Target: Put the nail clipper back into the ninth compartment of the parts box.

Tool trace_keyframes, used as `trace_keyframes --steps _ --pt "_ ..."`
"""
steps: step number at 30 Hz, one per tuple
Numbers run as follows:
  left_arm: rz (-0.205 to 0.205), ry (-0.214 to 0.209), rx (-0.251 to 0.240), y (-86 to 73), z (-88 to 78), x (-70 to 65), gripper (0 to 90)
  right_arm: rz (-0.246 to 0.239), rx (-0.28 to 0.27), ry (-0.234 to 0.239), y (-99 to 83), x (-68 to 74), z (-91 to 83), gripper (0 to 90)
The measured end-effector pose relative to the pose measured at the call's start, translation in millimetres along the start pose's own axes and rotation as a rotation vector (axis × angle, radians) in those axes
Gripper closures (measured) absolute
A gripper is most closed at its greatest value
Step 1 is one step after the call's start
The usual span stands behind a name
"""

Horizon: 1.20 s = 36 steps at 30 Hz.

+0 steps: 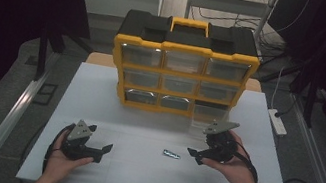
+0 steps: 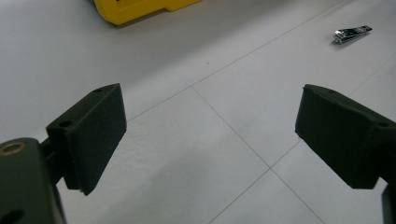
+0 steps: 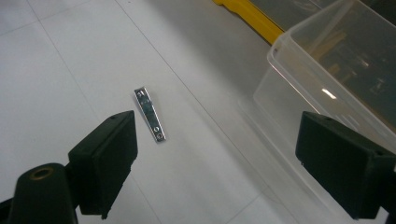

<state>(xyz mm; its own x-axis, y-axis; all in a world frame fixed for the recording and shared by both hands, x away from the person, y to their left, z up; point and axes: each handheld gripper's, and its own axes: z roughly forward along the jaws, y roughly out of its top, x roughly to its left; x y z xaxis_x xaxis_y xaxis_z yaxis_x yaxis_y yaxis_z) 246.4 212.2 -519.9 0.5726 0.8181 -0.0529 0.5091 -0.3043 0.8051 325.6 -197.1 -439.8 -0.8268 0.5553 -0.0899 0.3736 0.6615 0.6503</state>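
Nail clipper (image 1: 171,154) lies flat on the white table (image 1: 97,105), between both grippers, nearer the right one. Right gripper (image 1: 193,154) has jaws spread wide, holding nothing (clear drawer (image 3: 327,79) pulled out of the yellow organizer (image 1: 182,69) just beside it). Left gripper (image 1: 106,148) is also spread, empty, well apart from the clipper.

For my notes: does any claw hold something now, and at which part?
Nothing is held. The left claw and right claw are both open; the nail clipper lies free on the table.
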Motion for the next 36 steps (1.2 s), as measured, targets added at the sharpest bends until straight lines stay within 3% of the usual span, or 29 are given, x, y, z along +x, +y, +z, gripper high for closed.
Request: trace_keyframes --steps 10,25,36 --pt "0.002 0.000 0.001 -0.2 0.6 -0.3 9.8 0.006 -0.003 0.024 9.4 0.3 8.5 13.1" --pt "0.006 -0.004 0.004 -0.7 1.6 -1.1 9.9 -0.078 0.027 0.091 32.1 12.1 33.9 14.1" --pt "0.008 -0.002 0.008 -0.8 2.1 -1.4 9.9 -0.101 0.072 0.145 37.3 19.7 47.5 14.6"
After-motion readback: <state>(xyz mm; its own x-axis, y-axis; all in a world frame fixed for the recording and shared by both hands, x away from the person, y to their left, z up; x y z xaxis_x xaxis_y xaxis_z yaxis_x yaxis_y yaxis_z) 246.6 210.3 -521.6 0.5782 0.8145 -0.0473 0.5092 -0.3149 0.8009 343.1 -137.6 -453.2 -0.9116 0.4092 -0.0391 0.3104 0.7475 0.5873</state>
